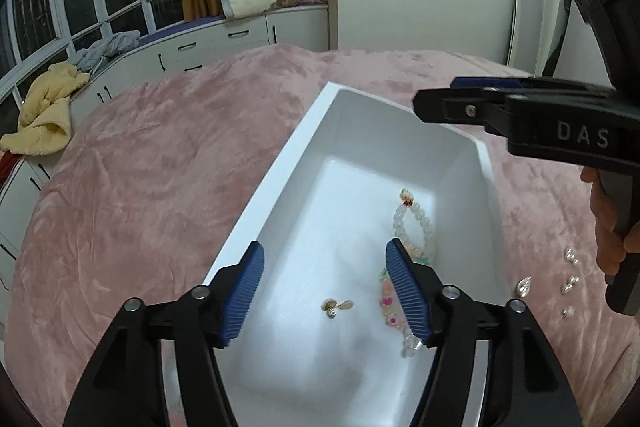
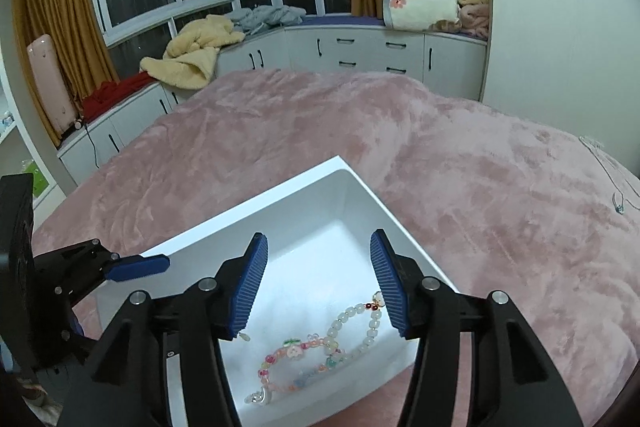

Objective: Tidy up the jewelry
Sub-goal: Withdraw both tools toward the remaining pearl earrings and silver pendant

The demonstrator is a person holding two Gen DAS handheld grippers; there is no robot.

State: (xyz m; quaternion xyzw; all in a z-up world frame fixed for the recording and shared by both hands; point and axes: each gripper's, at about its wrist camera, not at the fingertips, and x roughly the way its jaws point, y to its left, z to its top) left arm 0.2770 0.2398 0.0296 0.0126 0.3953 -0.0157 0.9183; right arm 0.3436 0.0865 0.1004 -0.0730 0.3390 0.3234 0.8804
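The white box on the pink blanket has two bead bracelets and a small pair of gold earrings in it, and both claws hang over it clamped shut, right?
Not quite. The white box on the pink blanket does hold two bead bracelets and the gold earrings, but both claws are open with nothing between their pads: the left claw in the left wrist view, the right claw in the right wrist view.

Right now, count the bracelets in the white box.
2. A pale bead bracelet lies toward the box's far end; a colourful charm bracelet lies nearer, touching it. The claws hide part of the floor.
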